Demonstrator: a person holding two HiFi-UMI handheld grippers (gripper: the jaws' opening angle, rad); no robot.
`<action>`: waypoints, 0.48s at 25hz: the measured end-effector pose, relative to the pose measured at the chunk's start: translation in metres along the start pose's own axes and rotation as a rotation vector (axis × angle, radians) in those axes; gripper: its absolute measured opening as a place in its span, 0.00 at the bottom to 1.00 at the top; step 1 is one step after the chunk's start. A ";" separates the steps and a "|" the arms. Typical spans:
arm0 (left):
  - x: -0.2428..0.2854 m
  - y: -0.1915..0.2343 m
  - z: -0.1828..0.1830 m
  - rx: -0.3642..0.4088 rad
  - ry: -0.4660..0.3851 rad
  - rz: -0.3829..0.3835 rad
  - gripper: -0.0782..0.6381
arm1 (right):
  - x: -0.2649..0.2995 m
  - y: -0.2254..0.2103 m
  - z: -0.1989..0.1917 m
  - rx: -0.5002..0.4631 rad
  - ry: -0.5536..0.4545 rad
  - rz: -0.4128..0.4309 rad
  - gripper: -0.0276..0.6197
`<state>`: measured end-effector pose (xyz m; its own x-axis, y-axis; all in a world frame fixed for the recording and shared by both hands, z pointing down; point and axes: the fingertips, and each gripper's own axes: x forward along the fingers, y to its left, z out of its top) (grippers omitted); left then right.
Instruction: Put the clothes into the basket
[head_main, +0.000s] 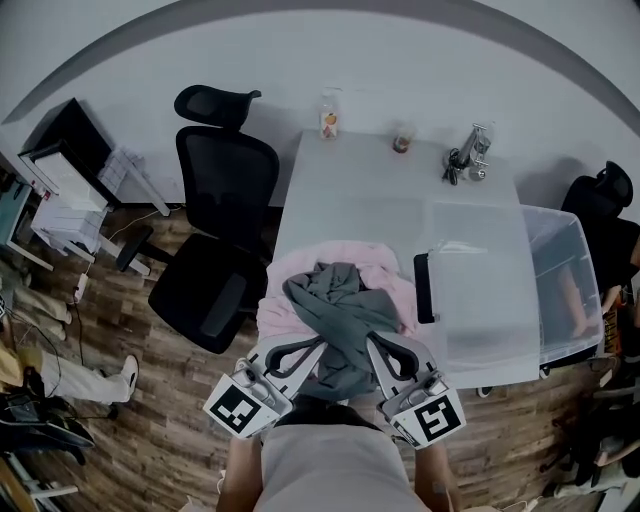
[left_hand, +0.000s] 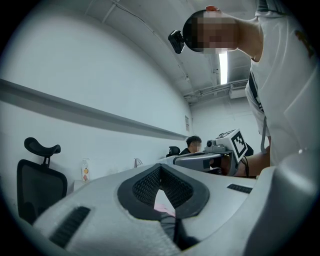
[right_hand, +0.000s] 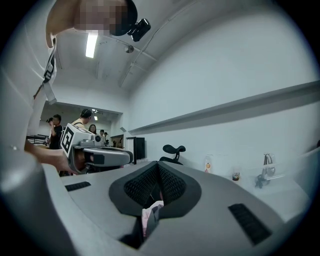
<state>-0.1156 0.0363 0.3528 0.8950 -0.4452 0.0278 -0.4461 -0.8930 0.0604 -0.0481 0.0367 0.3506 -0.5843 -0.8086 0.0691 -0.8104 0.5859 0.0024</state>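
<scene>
Pinched tight in fingers of left gripper (head_main: 315, 352) and right gripper (head_main: 373, 346): crumpled grey and pink clothes (head_main: 335, 295), at white desk (head_main: 350, 190); not yet in clear plastic basket (head_main: 575, 250).

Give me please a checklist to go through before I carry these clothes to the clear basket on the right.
1. Left gripper grip: ok, its jaws are shut on pink and grey cloth.
2. Right gripper grip: ok, its jaws are shut on the same clothes.
3. Clothes clear of the table: not ok, the pink part lies on its near edge.
4. Way to the basket: not ok, a black flat object lies between.
5. Basket opening free: cannot tell, a clear panel lies beside or partly over it.
</scene>
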 end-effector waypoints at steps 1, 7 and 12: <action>0.002 0.002 -0.002 -0.001 0.004 -0.006 0.12 | 0.002 -0.002 -0.003 -0.007 0.011 -0.005 0.05; 0.011 0.018 -0.013 -0.003 0.023 -0.054 0.12 | 0.015 -0.009 -0.019 -0.042 0.108 -0.049 0.05; 0.020 0.031 -0.018 0.014 0.041 -0.098 0.12 | 0.025 -0.022 -0.023 -0.042 0.144 -0.092 0.05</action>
<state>-0.1110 0.0008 0.3736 0.9336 -0.3527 0.0628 -0.3559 -0.9331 0.0511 -0.0442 0.0052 0.3753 -0.4930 -0.8447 0.2085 -0.8561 0.5136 0.0567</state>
